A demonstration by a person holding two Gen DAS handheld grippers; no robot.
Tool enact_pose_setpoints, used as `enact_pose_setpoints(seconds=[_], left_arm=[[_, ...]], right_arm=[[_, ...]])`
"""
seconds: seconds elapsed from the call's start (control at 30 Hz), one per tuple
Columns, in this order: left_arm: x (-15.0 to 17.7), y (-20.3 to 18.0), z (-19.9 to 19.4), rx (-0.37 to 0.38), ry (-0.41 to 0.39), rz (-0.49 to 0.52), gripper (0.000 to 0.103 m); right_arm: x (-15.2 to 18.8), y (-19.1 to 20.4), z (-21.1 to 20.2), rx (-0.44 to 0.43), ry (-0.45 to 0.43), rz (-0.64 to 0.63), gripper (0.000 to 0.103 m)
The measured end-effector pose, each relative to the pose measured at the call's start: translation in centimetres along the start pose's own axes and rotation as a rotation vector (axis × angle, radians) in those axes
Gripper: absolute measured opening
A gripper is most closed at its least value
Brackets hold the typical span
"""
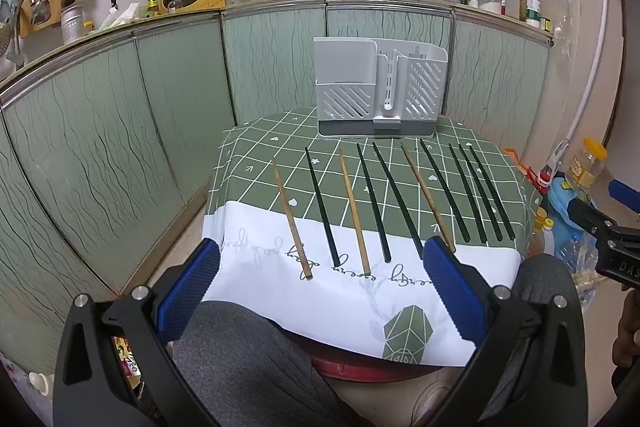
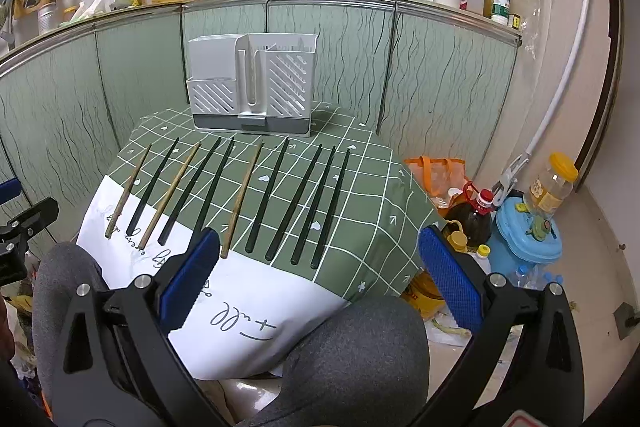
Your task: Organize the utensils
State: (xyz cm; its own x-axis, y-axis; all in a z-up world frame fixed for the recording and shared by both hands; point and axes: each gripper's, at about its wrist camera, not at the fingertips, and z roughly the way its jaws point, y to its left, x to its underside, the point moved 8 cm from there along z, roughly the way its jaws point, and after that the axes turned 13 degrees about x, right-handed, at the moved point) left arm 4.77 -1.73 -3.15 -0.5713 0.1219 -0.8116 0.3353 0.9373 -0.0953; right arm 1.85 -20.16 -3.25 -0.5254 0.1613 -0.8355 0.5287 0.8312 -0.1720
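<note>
Several chopsticks lie side by side on a small table with a green checked cloth (image 1: 256, 163): three wooden ones, such as the leftmost (image 1: 291, 218), and several black ones (image 1: 444, 191). They also show in the right wrist view, wooden (image 2: 241, 199) and black (image 2: 298, 205). A grey slotted utensil holder (image 1: 374, 93) stands upright at the table's far edge, also in the right wrist view (image 2: 252, 83). My left gripper (image 1: 320, 251) is open and empty, held above the table's near edge. My right gripper (image 2: 316, 243) is open and empty near the table's front right corner.
Green cabinet fronts (image 1: 120, 131) wall in the table at the back and left. Oil bottles (image 2: 476, 215), a blue container (image 2: 524, 239) and a jar (image 2: 552, 187) crowd the floor at the right. The person's grey-clad knees (image 2: 352, 355) sit under both grippers.
</note>
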Motion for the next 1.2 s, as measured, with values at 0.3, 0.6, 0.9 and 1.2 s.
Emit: enact_pose_setpoints(seconds=[0.3,0.6,0.9,1.2], left_arm=[[0.1,-0.1,0.0,0.002,0.001,0.002,0.099],[0.3,0.0,0.7,0.032,0.039,-0.023,0.099],[0.8,1.7,2.5,0.061,0.103,-0.079,0.099],[1.6,3.1,4.8,0.082,0.145,-0.113,0.099]], right_arm=[[0.1,0.0,0.1,0.001,0.002,-0.001,0.096],[0.5,-0.1,0.8,0.015,0.026,-0.014,0.096],[1.4,-0.7,3.1,0.017,0.085,-0.016,0.096],[2.4,-1.0,6.4,-0.011,0.152,-0.009,0.096]])
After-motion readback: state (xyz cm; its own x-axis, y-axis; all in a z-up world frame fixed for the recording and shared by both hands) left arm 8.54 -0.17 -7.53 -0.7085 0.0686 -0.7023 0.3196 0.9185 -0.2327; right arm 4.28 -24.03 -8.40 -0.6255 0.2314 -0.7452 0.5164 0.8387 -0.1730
